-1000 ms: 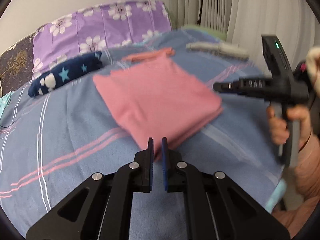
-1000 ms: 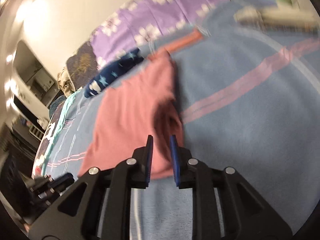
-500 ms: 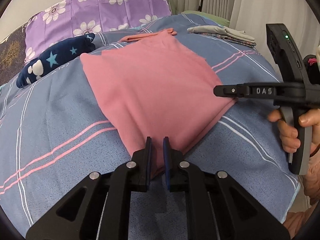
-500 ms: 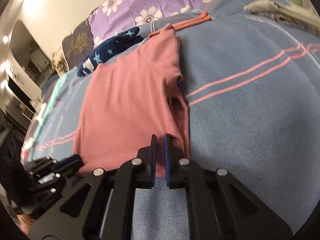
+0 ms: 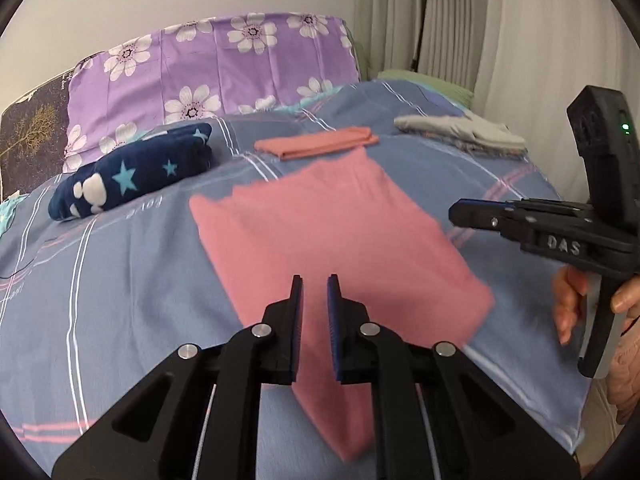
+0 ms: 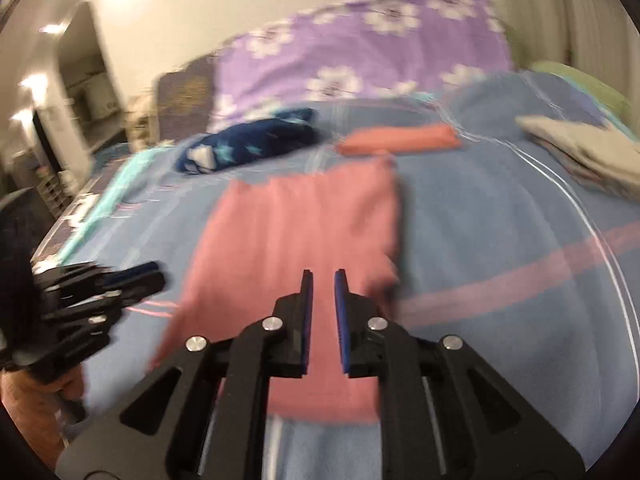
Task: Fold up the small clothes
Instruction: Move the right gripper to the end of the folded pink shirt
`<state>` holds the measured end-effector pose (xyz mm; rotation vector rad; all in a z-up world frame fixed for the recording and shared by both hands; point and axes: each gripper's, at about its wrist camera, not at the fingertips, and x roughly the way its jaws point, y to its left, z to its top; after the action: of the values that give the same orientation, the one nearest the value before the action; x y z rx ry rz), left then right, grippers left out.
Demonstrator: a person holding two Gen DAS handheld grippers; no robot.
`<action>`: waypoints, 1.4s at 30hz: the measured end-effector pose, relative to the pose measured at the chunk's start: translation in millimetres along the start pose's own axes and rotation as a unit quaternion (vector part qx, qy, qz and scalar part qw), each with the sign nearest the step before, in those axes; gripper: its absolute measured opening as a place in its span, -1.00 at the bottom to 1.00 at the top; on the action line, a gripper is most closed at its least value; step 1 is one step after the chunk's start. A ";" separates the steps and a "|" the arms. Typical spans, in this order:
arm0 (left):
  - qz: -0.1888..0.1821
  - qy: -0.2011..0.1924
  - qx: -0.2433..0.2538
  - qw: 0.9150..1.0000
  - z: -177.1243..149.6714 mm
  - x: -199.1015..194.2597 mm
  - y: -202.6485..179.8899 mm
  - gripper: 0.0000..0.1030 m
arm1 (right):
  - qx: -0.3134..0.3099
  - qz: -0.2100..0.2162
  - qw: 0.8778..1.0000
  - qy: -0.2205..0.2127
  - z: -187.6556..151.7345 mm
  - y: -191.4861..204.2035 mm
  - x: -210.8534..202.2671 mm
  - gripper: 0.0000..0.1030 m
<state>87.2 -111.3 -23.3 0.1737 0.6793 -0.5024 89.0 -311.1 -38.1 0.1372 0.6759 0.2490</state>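
A pink garment (image 5: 332, 236) lies folded flat on the blue striped bedspread (image 5: 120, 280); it also shows in the right wrist view (image 6: 296, 232), blurred. My left gripper (image 5: 315, 284) hovers above its near left edge, jaws slightly apart, holding nothing. My right gripper (image 6: 323, 278) hovers over its near right edge, jaws slightly apart and empty. The right gripper also shows at the right of the left wrist view (image 5: 456, 212).
A folded orange cloth (image 5: 316, 145), a navy star-print bundle (image 5: 132, 172) and a grey folded pile (image 5: 460, 132) lie farther back. A purple flowered pillow (image 5: 212, 68) stands at the headboard. Curtains (image 5: 480, 40) hang at the right, by the bed's edge.
Both grippers have lifted and pulled back from the pink garment's near edge, and their jaws have parted a little. The garment stays flat on the bed.
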 end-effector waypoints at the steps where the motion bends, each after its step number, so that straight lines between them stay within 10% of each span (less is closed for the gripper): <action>1: 0.003 0.000 -0.003 1.000 3.1 4.5 2.0 -0.76 | 0.002 -0.014 1.000 0.000 6.2 -0.7 5.5 -0.70; 6: 0.005 0.057 -0.050 0.997 -4.8 48.6 21.6 -0.64 | 0.047 0.022 0.997 0.063 26.8 -17.7 57.5 -0.72; 9: 0.005 0.059 -0.053 0.997 -18.4 58.8 27.0 -0.57 | 0.052 -0.068 0.990 0.115 9.9 -38.5 93.5 -0.80; 15: 0.009 0.052 -0.036 0.998 -20.3 53.7 21.2 -0.46 | 0.011 -0.099 0.991 0.095 14.7 -24.6 77.0 -0.72; 20: -0.009 0.045 -0.045 0.998 -19.3 51.0 20.8 -0.26 | -0.043 -0.053 0.995 0.076 51.9 15.2 76.3 -0.71; 27: -0.021 0.043 -0.040 0.998 -21.5 50.9 17.1 -0.08 | -0.052 0.051 0.983 0.170 78.3 59.0 157.0 -0.72; 29: -0.024 0.043 -0.042 0.998 -21.8 51.4 18.0 -0.08 | -0.066 0.013 0.979 0.190 75.3 64.8 182.9 -0.75; 42: -0.023 0.042 -0.035 0.998 -24.9 47.9 15.4 -0.03 | -0.002 -0.033 0.994 0.101 82.8 -8.8 118.2 -0.71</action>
<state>112.9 -108.6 -73.2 0.1144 0.7828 -0.5167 232.0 -291.1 -47.0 0.0853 0.8797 0.2019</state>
